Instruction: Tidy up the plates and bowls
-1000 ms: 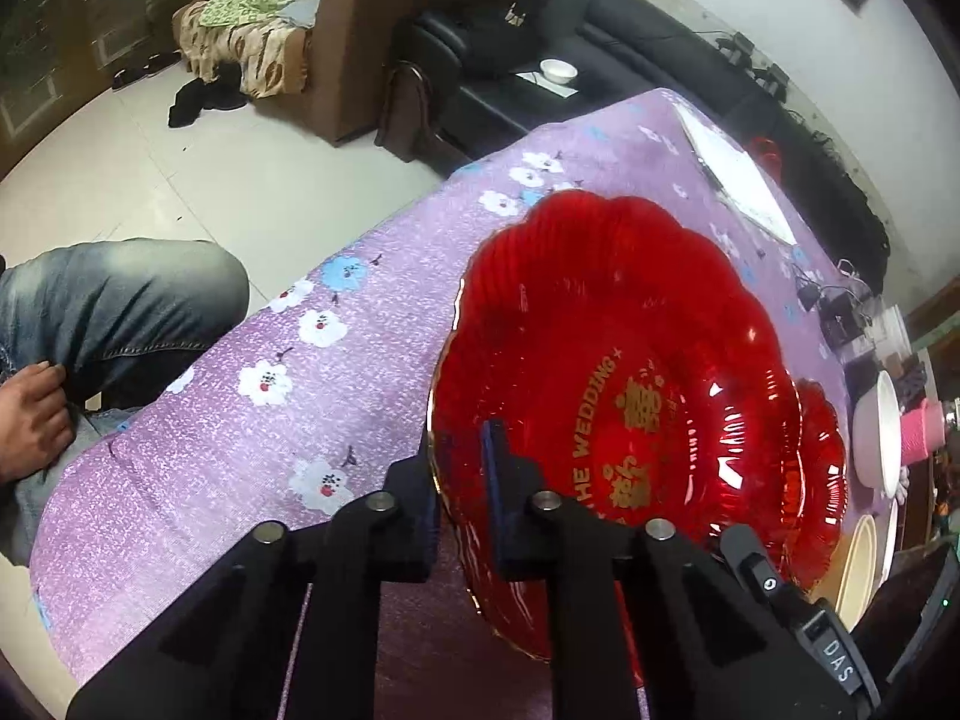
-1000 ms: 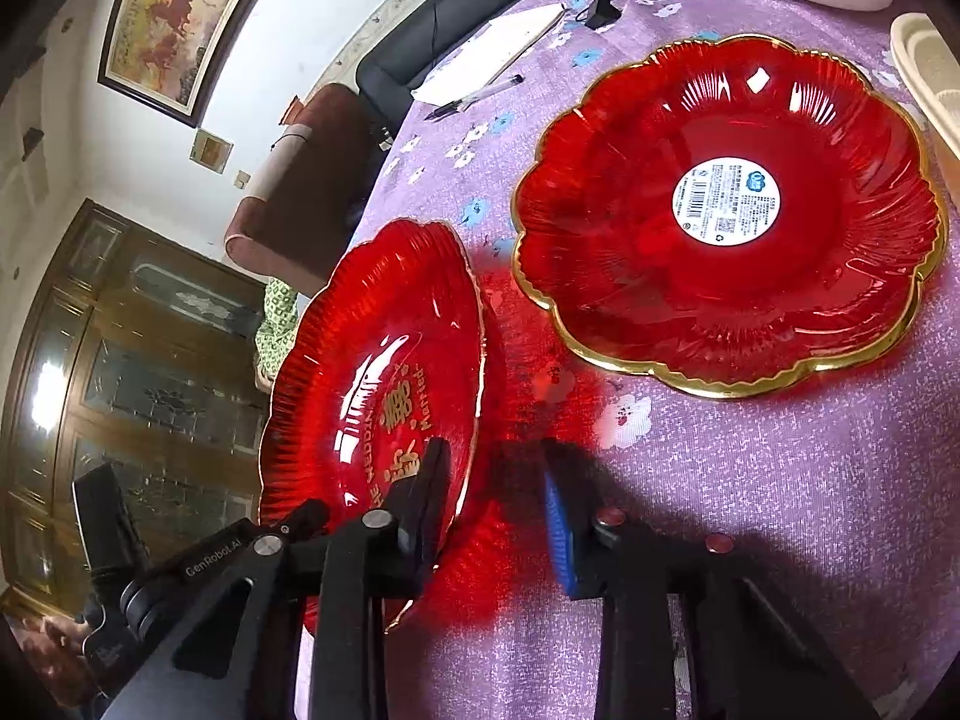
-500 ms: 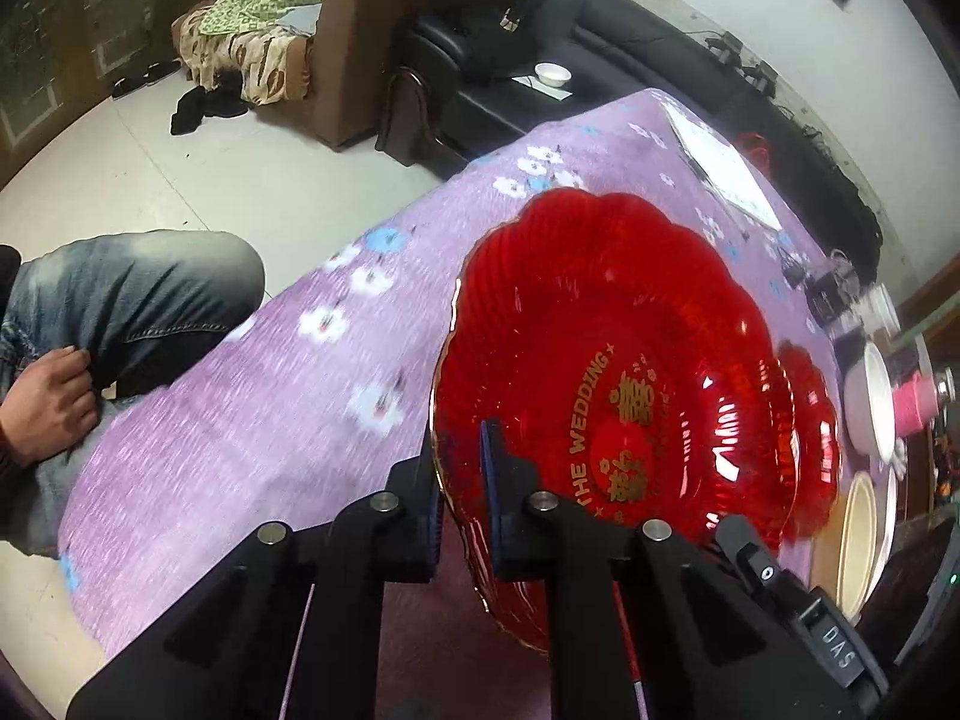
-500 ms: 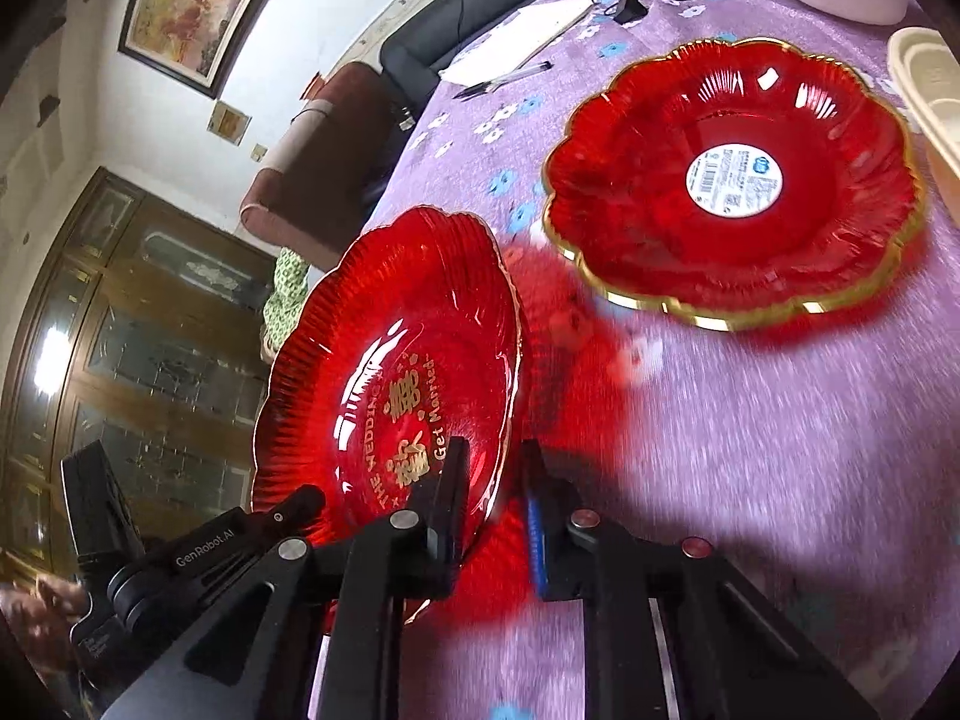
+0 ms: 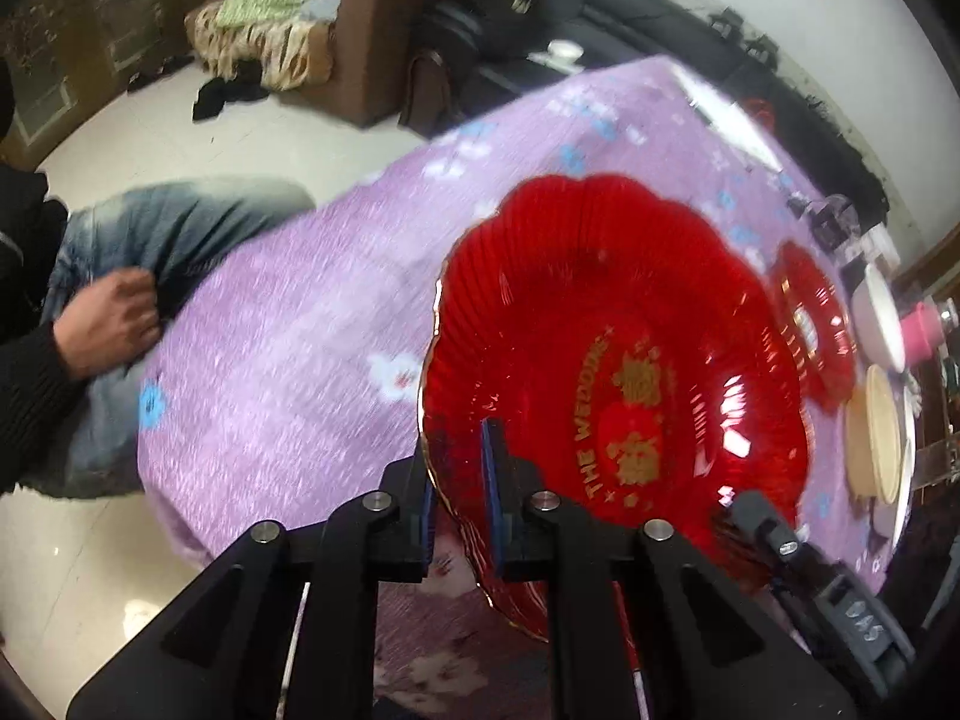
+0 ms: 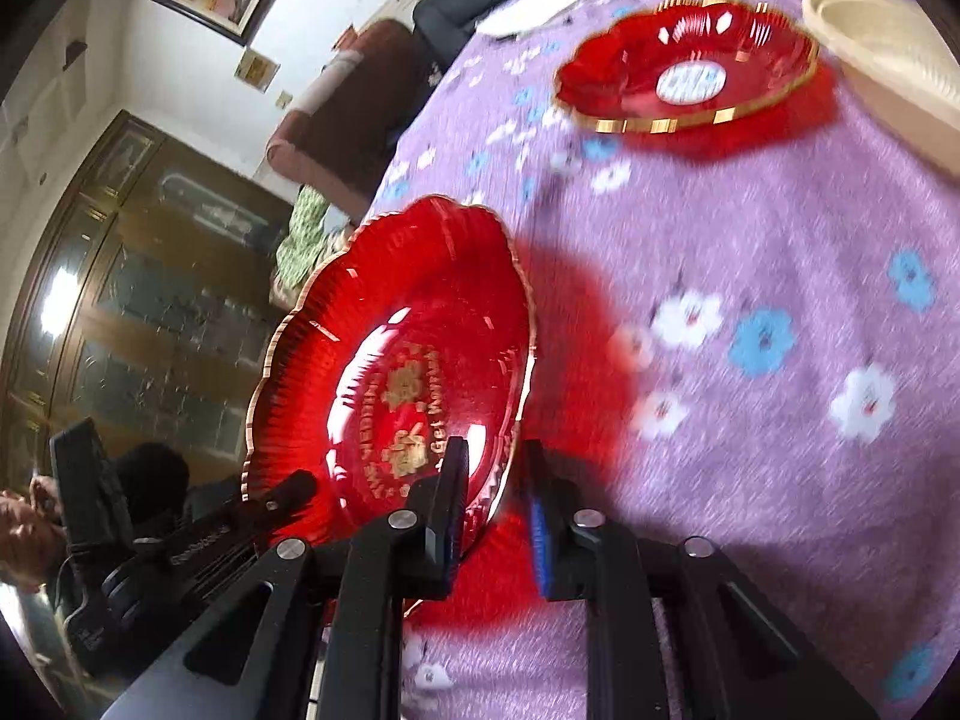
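The left hand-held gripper (image 5: 459,498) reaches forward from the bottom of its view, jaws drawn close with the rim of the plate (image 5: 618,396) between the two blue-padded fingers (image 5: 491,498). The pads look pressed on the rim, one on each face, so it has hold of the plate at the plate's 7 o'clock edge.

The plate is red, translucent, ribbed, with a scalloped gold rim and gold lettering, "THE WEDDING", around gold characters at its centre. It stands tilted steeply, raised off the purple flowered tabletop (image 5: 312,324).

At 3 o'clock from it lies a second red plate (image 5: 813,324), flat on the tabletop, and past that a white bowl (image 5: 879,318) and a cream dish (image 5: 876,438).

The right hand-held gripper (image 6: 495,516) comes in from the opposite side, jaws a little apart, straddling the plate's (image 6: 396,360) lower rim. Its left finger (image 6: 451,510) lies against the plate's inner face; the right finger (image 6: 540,528) stands just clear of the rim, so it grips nothing.

In this view the second plate (image 6: 690,78) sits at 1 o'clock, well apart, a white sticker at its centre, the cream dish (image 6: 894,54) just beside it.
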Demonstrator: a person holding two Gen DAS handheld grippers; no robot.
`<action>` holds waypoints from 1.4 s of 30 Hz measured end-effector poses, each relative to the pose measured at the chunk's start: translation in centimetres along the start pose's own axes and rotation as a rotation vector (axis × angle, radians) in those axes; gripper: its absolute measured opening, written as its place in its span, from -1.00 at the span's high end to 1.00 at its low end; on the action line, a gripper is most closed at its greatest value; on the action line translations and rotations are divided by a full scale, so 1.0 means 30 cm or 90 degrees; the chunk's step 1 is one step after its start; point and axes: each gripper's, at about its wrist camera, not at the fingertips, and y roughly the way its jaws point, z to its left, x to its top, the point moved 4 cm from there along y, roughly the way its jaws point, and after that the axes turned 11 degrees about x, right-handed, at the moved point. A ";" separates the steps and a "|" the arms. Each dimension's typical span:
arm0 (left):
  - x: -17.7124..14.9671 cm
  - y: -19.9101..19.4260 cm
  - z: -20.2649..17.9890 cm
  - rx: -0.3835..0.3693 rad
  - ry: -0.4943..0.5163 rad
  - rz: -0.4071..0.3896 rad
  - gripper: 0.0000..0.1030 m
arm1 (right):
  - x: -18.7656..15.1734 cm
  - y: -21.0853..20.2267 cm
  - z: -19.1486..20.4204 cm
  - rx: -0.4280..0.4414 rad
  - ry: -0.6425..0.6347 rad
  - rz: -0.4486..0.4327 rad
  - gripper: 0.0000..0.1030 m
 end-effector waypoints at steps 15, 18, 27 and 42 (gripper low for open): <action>-0.134 -0.372 0.173 0.088 -0.028 -0.257 -0.16 | 0.046 -0.380 -0.113 -0.023 -0.063 -0.197 -0.27; -0.080 -0.455 0.110 0.024 -0.018 -0.291 -0.39 | 0.084 -0.434 -0.158 -0.006 -0.025 -0.220 -0.27; 0.007 -0.412 -0.230 -0.076 0.057 -0.230 -0.43 | 0.128 -0.445 -0.217 0.022 0.011 -0.240 -0.27; 0.254 -0.157 -0.665 -0.116 0.104 -0.029 -0.43 | 0.314 -0.272 -0.318 0.166 0.200 -0.211 -0.34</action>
